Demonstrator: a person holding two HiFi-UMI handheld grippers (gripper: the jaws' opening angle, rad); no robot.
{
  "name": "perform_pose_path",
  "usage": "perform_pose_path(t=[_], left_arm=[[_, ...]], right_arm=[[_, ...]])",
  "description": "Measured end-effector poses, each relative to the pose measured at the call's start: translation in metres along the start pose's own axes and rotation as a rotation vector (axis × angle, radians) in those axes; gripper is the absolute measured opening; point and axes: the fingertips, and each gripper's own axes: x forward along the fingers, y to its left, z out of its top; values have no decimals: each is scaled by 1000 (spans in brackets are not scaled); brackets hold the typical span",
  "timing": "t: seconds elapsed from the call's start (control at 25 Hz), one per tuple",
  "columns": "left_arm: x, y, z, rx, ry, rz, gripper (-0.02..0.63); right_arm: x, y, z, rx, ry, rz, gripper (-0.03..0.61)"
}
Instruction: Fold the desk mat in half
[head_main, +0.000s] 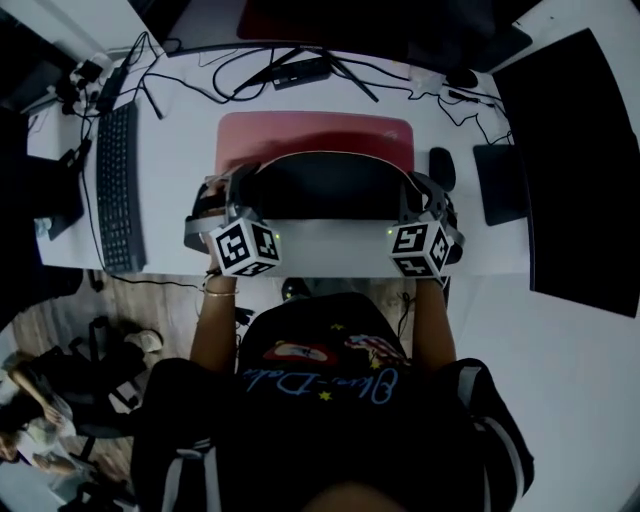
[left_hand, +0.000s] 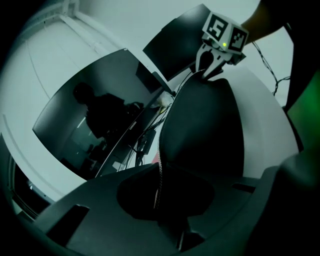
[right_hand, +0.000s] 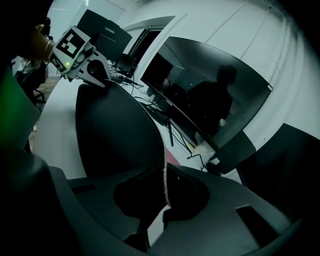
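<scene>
Plainly, the left tongs (left_hand: 159, 187) and right tongs (right_hand: 165, 192) are each pinched tight on an end of the desk mat's (head_main: 322, 185) near edge. It arches over its red half, flat on the tabletop (head_main: 180, 150). It looks light and floppy, so corner holds suit.
</scene>
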Motion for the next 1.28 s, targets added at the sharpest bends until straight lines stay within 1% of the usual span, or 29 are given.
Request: perform_pose_path(t=[0.12, 0.2, 0.36, 0.56, 0.64, 0.76, 0.84, 0.92, 1.0, 1.08, 1.16, 1.2, 1.24, 1.28], left_arm=[[28, 9, -4, -28, 57, -23, 34], [47, 16, -6, -41, 92, -27, 35], [73, 31, -12, -5, 136, -10, 35], [95, 36, -20, -25, 206, -34, 43], [102, 35, -22, -19, 222, -36, 66], [109, 37, -24, -10, 215, -28, 85], [112, 39, -28, -21, 221, -13, 129], [115, 42, -30, -33, 230, 5, 163], [116, 45, -31, -35, 230, 22, 169], [115, 46, -32, -52, 219, 27, 178], [114, 47, -33, -103, 198, 21, 178], [114, 49, -34, -135, 187, 21, 189], [112, 52, -34, -167, 175, 26, 220], [109, 56, -33, -195, 158, 36, 238]], right_arm=[[30, -6, 4, -3, 10, 36, 23], [51, -11, 5, -28, 20, 58, 22], [86, -19, 13, -65, 16, 96, 18], [112, -19, 16, -102, 21, 122, 17], [120, -16, 13, -124, 35, 133, 15], [130, -14, 11, -173, 53, 131, 17], [134, -12, 9, -204, 64, 129, 17], [137, -12, 8, -212, 67, 123, 21], [139, -15, 8, -195, 60, 111, 41], [140, -19, 8, -161, 51, 91, 80], [140, -26, 7, -131, 44, 70, 134], [140, -29, 7, -124, 43, 63, 158], [140, -31, 7, -119, 42, 59, 180], [140, -33, 6, -107, 39, 58, 200]])
